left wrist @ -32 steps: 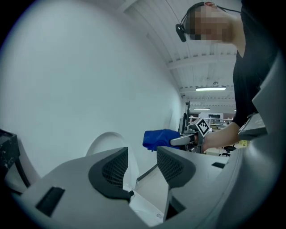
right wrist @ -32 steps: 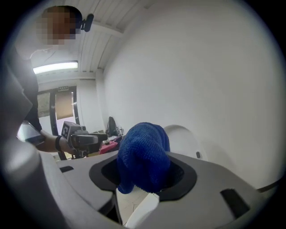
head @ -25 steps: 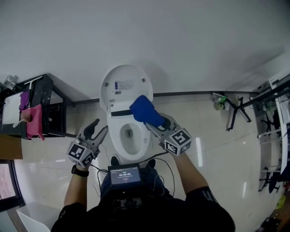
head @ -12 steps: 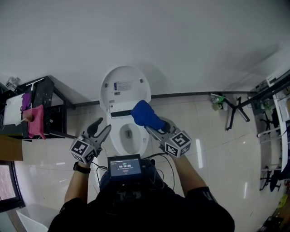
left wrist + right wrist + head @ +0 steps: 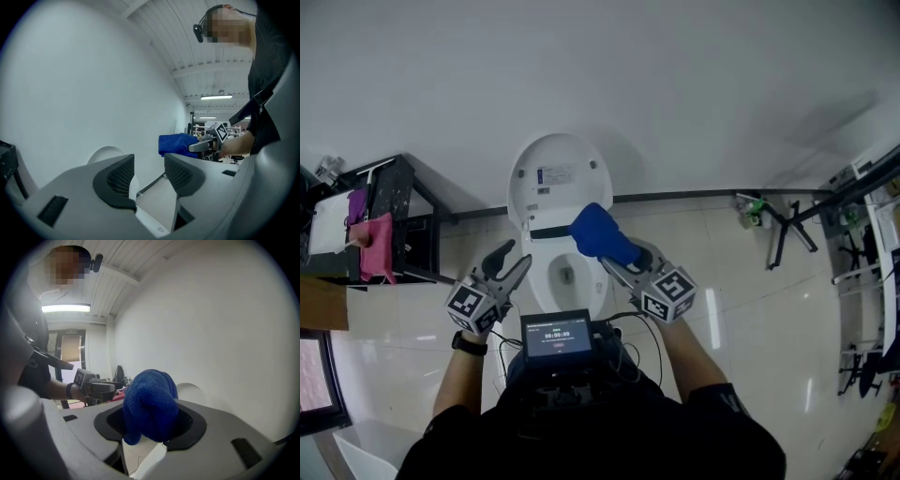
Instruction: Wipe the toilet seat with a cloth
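At the far left edge of the floor stands a black rack [image 5: 394, 220]. A pink rag [image 5: 373, 246] hangs on it.

Next comes the left tool [image 5: 511, 260]. It is just beside the left edge of the toilet seat [image 5: 538, 286] and does not touch it. Its two jaws stand a little apart. Nothing is between them. Through the gap you see only the wall and the floor.

In the middle stands the white toilet. Its lid [image 5: 558, 183] is up and leans back on the white wall. The seat is down, and the bowl is open.

The cloth [image 5: 598, 232] is deep blue and fuzzy, like a towel. It is bunched up into a fat round lump. It sticks out past the tips of the right tool [image 5: 614, 258]. The jaws of the right tool are squeezed onto the bottom part of the cloth and hold it tight. From above, the cloth sits over the back right edge of the seat, close to where the lid joins. I cannot tell if it touches the seat.

A small screen [image 5: 556, 335] sits low in the middle, at the person's chest, between the two arms.

At the right, the shiny tiled floor [image 5: 741, 309] is pale. A black stand [image 5: 792, 230] leans at the foot of the wall, with something green [image 5: 757, 208] just beside it.
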### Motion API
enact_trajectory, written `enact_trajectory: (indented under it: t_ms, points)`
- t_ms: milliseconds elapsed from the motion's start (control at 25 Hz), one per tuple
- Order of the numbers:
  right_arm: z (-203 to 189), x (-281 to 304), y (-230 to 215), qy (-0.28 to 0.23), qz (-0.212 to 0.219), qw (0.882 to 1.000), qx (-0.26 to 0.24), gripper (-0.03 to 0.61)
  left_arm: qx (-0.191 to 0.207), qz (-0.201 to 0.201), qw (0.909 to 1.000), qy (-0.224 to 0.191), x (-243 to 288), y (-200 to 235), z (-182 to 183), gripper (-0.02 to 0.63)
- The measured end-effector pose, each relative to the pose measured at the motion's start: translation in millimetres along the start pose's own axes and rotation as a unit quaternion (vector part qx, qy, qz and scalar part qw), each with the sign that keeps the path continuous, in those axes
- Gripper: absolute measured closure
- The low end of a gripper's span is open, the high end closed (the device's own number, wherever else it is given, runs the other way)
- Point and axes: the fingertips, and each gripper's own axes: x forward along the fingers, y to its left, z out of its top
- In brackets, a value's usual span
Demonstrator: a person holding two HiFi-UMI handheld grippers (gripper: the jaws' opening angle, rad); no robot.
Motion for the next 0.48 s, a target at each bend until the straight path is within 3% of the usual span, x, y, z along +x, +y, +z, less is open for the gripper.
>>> enact_trajectory:
  t_ms: [160,320,480]
  points:
    - [0.8,-1.0,-1.0,-0.003,0.001,1.0,-0.001,0.365,0.012,-0.003,0.9999,-0.001,-2.3,2.6,-1.4,0.408]
    - [2.9,1.5,0.6,-0.005,0.004,1.0,0.0,0.365,-0.006,0.004,1.0,-0.002,-1.6,-0.6,7.4,0.408]
    - [4.8,0.9,0.9,-0.001,0.004,1.0,-0.002,0.365,0.012,-0.005,0.9999,0.001,-0.4,1.4,-0.7,0.408]
